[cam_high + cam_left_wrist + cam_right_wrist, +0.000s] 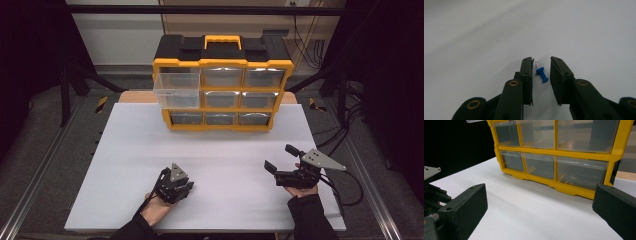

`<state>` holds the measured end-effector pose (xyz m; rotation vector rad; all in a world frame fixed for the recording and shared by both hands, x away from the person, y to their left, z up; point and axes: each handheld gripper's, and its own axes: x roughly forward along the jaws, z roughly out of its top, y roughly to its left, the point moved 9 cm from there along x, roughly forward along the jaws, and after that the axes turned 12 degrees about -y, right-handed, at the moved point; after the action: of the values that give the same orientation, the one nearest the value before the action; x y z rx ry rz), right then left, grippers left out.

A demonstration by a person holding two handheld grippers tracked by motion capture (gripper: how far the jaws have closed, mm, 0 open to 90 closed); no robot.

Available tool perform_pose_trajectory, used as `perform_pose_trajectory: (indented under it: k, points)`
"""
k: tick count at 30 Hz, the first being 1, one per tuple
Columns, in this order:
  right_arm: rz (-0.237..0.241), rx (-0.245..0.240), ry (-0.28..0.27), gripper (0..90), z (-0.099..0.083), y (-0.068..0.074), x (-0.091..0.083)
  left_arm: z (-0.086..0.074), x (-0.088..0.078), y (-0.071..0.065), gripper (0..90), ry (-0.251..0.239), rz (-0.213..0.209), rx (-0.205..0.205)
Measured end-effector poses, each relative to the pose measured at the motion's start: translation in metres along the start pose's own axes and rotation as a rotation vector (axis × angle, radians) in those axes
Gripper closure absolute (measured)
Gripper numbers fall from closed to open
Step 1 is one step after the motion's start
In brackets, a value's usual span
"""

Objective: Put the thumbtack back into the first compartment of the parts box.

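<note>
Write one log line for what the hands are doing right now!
left gripper: around blue pushpin, pads not touching | right gripper: open, idle | organizer: top-left drawer pulled out

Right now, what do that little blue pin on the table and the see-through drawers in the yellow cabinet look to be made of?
The blue pin seems to have a glossy moulded plastic head and a thin bare metal point, which glints slightly. The drawers look like clear hard plastic: you see through them, and their rims catch the light. The yellow cabinet frame looks like smooth opaque plastic too, though that is a guess.

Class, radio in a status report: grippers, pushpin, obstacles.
Left hand-held gripper open around blue pushpin, not gripping. Right hand-held gripper open, empty. Path to organizer's pulled-out drawer unobstructed.
</note>
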<state>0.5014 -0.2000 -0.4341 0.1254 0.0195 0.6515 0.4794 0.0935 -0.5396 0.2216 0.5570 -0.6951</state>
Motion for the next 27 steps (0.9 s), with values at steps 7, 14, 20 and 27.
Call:
perform_pose_trajectory:
  k: [7, 14, 20, 27]
  points:
    - [0.001, 0.002, -0.002, 0.4, 0.0003, 0.0003, -0.0001, -0.0004, -0.0006, 0.0012, 79.0, 0.007, 0.007, -0.004]
    - [0.001, 0.002, -0.004, 0.5, 0.0007, 0.0004, -0.0002, -0.0005, -0.0006, 0.0022, 83.2, 0.008, 0.013, -0.015]
    - [0.004, 0.001, -0.005, 0.5, 0.0008, 0.0008, -0.0001, -0.0004, -0.001, 0.0031, 84.6, 0.013, 0.005, -0.015]
    - [-0.004, 0.007, 0.002, 0.5, -0.0001, 0.0009, 0.0003, -0.0005, -0.0015, 0.0037, 85.0, 0.02, -0.007, -0.011]
